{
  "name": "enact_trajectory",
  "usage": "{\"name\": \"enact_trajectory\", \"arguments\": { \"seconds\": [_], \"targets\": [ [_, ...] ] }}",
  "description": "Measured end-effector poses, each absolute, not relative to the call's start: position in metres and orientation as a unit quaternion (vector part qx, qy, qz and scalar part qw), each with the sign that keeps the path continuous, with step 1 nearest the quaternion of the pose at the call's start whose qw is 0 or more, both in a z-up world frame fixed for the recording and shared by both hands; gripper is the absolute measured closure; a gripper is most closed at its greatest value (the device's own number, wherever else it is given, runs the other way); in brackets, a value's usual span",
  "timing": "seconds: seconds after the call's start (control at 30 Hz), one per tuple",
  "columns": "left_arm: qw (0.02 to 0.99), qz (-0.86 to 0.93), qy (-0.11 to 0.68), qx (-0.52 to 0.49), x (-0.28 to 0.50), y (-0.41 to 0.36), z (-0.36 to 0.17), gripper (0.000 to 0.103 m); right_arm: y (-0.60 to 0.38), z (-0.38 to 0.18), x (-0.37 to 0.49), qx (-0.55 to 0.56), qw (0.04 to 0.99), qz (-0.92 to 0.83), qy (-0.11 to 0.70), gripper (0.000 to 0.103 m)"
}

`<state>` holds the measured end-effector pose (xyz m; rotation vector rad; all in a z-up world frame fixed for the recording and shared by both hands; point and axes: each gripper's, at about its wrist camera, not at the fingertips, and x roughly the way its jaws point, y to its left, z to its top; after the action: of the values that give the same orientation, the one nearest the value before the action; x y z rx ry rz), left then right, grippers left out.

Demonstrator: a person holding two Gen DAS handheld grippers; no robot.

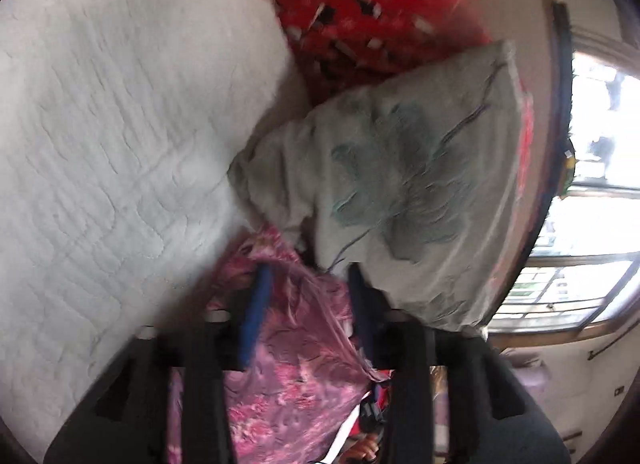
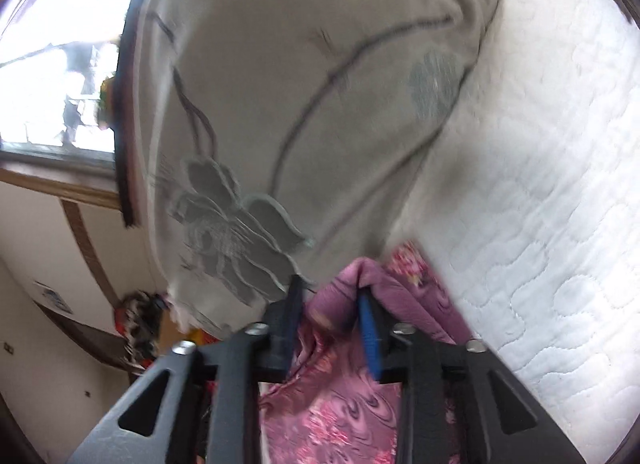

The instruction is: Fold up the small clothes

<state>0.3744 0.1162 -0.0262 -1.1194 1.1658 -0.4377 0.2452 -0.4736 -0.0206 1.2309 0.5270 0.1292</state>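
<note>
While my left gripper (image 1: pixel 308 276) held its jaws narrowly parted with the pink-and-purple floral cloth (image 1: pixel 296 348) bunched between them, my right gripper (image 2: pixel 330 296) pinched a fold of that same cloth (image 2: pixel 344 396) at the bottom centre. Above both, a grey pillow with a flower print (image 2: pixel 304 111) leaned against the white quilted mattress (image 2: pixel 540 191).

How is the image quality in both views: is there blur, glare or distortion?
Left wrist view: motion blur smears the red patterned cloth and the pink garment; the window is overexposed. Right wrist view: the window is blown out white, the grey pillow is softly blurred. Both show fisheye curving and dark corners.
</note>
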Motion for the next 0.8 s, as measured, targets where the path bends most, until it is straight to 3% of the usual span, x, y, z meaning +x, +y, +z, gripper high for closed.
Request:
{"name": "enact_trajectory", "arguments": {
  "seconds": [0.13, 0.4, 0.43, 0.5, 0.63, 0.73, 0.8],
  "targets": [
    [0.686, -0.213, 0.526, -0.455, 0.349, 0.114, -0.011, 0.053, -0.481, -0.015, 0.224, 0.547, 0.803, 0.027, 0.237, 0.054],
    [0.748, -0.164, 0.545, -0.341, 0.284, 0.06, -0.033, 0.052, -0.467, -0.025, 0.232, 0.455, 0.828, -0.036, 0.325, 0.054],
    [0.771, -0.154, 0.533, -0.313, 0.278, 0.053, -0.032, 0.052, -0.46, -0.023, 0.237, 0.439, 0.834, -0.035, 0.331, 0.057],
    [0.8, -0.138, 0.515, -0.273, 0.271, 0.042, -0.026, 0.051, -0.447, -0.01, 0.244, 0.39, 0.859, -0.018, 0.332, 0.095],
    [0.826, -0.117, 0.495, -0.244, 0.269, 0.035, -0.025, 0.051, -0.446, 0.002, 0.244, 0.348, 0.881, -0.054, 0.316, 0.097],
    [0.833, -0.122, 0.487, -0.231, 0.269, 0.035, -0.022, 0.051, -0.457, -0.029, 0.253, 0.339, 0.846, -0.088, 0.403, 0.097],
    [0.832, -0.122, 0.494, -0.22, 0.272, 0.036, -0.017, 0.051, -0.452, -0.017, 0.24, 0.32, 0.861, -0.091, 0.385, 0.088]
  ]
}}
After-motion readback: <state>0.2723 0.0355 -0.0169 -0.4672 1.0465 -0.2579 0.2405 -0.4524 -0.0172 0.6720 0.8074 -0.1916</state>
